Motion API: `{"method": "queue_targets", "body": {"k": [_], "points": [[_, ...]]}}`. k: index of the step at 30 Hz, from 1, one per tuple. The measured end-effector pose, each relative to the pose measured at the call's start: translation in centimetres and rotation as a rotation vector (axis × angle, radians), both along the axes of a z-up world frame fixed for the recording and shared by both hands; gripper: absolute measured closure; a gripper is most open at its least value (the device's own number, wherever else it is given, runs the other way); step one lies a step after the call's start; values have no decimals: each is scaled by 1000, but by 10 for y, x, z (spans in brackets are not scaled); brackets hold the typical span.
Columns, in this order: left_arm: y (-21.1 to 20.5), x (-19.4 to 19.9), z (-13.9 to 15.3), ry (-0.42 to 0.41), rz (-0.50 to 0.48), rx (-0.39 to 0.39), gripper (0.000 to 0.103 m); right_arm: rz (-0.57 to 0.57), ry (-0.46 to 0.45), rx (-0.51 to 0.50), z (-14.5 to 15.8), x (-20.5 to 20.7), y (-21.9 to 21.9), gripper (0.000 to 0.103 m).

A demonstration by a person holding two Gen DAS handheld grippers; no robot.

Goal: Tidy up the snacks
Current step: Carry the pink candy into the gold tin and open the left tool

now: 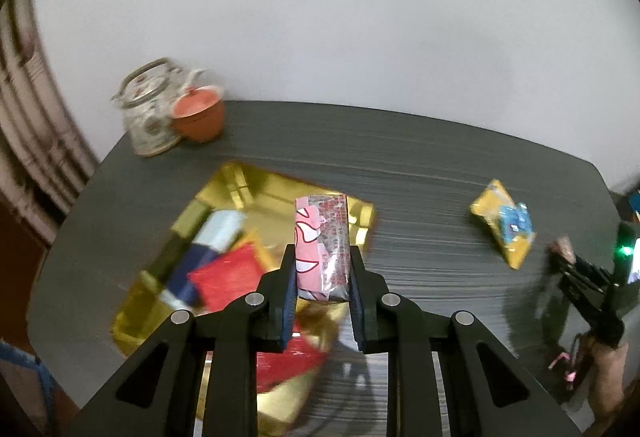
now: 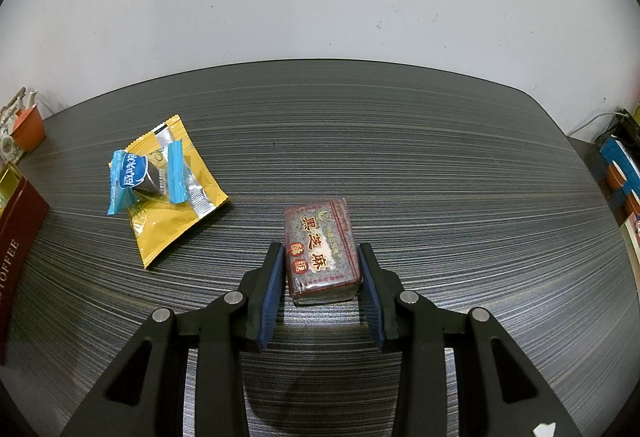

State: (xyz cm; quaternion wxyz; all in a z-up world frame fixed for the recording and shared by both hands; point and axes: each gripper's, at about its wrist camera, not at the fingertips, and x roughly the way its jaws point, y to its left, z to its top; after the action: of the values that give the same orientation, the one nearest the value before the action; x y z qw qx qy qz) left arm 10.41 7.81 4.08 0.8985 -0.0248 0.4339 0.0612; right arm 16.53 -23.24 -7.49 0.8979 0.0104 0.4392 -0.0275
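Observation:
My left gripper point(image 1: 322, 269) is shut on a pink and clear snack packet point(image 1: 321, 247) and holds it above the right part of a gold tray point(image 1: 240, 181). The tray holds a red packet point(image 1: 230, 279) and a blue and white packet point(image 1: 208, 245). My right gripper point(image 2: 322, 269) is open, its fingers on either side of a dark red sesame cake block point(image 2: 320, 251) that lies on the table; small gaps show on both sides. A yellow packet point(image 2: 172, 197) with a blue candy point(image 2: 146, 177) on it lies to the left, also in the left wrist view point(image 1: 505, 223).
A patterned teapot point(image 1: 150, 109) and an orange cup point(image 1: 198, 115) stand at the back left corner of the dark striped table point(image 2: 400, 141). A dark red toffee box point(image 2: 16, 249) sits at the left edge. Boxes point(image 2: 620, 165) stand off the table's right side.

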Motion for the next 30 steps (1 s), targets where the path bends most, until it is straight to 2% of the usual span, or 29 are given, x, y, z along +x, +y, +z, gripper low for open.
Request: {"method": "queue_targets", "body": {"k": [5,11,19,30], "points": [[39,-8,-7,16,57,9,80,0,0,0,0,0,0,68],[80,-19,-27,80,116,-25,80,0,1,-3,0,0,0,69],[92,-28,-51,141,111,-46,80,0,1,-6,1,0,0,68],[97,-31,-59,173,93,-14,77,2,1,-10,1,0,1,68]]}}
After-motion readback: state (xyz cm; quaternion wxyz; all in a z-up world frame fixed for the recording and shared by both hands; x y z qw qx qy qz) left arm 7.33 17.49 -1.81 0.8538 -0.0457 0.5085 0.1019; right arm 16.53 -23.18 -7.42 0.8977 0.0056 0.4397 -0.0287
